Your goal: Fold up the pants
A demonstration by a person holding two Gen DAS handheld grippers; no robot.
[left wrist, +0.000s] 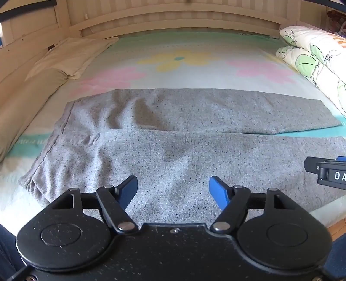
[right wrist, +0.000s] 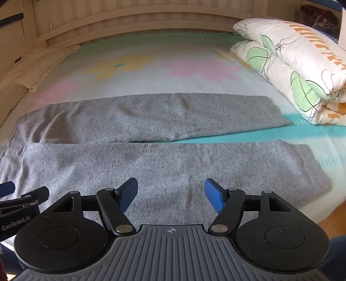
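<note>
Grey speckled pants (left wrist: 173,129) lie flat across the bed, waistband to the left, both legs running right, the near leg closest to me. They also show in the right wrist view (right wrist: 164,160). My left gripper (left wrist: 173,190) is open and empty, hovering over the near leg close to the waist end. My right gripper (right wrist: 170,192) is open and empty over the near leg further right, towards the hem. The right gripper's body shows at the left wrist view's right edge (left wrist: 328,173); the left gripper's body shows at the right wrist view's left edge (right wrist: 19,203).
The bed has a pale flowered sheet (left wrist: 179,60) with a teal stripe (right wrist: 259,134). A cream pillow (left wrist: 69,56) lies at the far left. A folded floral duvet (right wrist: 298,64) sits at the far right. A wooden headboard (left wrist: 173,19) runs behind.
</note>
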